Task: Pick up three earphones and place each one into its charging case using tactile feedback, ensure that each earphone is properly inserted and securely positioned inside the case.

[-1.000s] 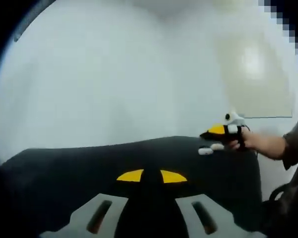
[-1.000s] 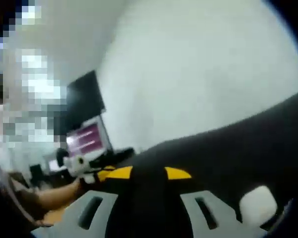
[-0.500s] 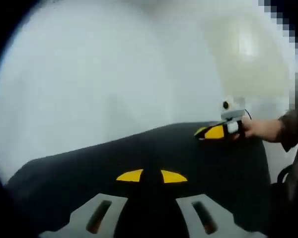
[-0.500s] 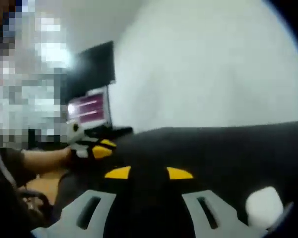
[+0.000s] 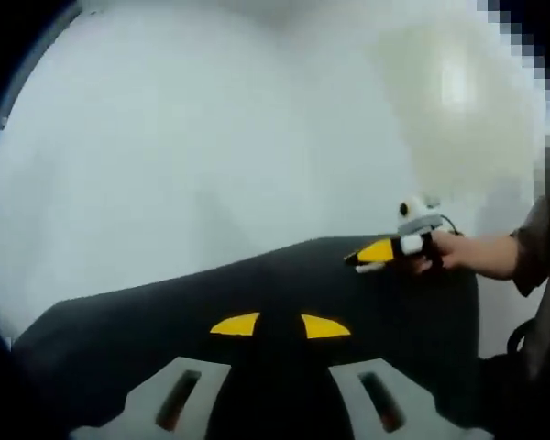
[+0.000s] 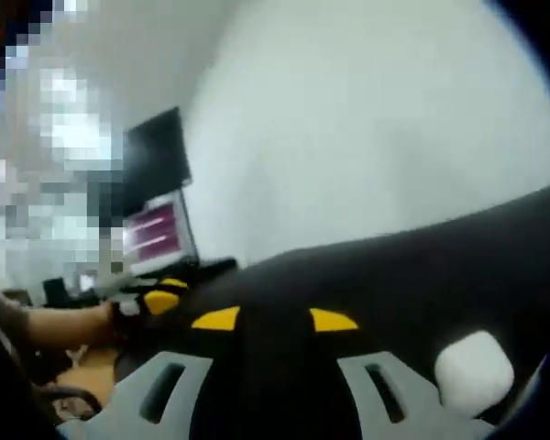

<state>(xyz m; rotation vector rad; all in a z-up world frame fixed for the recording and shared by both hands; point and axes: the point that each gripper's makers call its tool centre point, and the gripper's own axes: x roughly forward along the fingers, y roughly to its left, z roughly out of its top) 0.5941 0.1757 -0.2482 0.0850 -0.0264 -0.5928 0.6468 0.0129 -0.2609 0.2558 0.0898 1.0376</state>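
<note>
In the left gripper view my left gripper (image 5: 280,325) hangs over a black table (image 5: 165,312), its yellow-tipped jaws slightly apart with nothing between them. Farther right, a hand (image 5: 472,255) holds the right gripper (image 5: 383,250) low over the table's far edge. In the right gripper view my right gripper (image 6: 275,319) is open and empty above the same black surface. A white charging case (image 6: 474,371) lies to its lower right, apart from the jaws. The left gripper (image 6: 156,301) shows at the left, held by a hand. Everything is blurred, and I cannot make out any earphone.
A white wall (image 5: 211,137) rises behind the table. In the right gripper view a dark monitor (image 6: 156,234) with a pink-lit screen stands at the left beyond the table's end. A person's sleeve (image 5: 541,247) is at the right edge.
Both views have swung with the hands. In the left gripper view the right gripper has dropped slightly and pointed further left. The white case stays at the right gripper's lower right.
</note>
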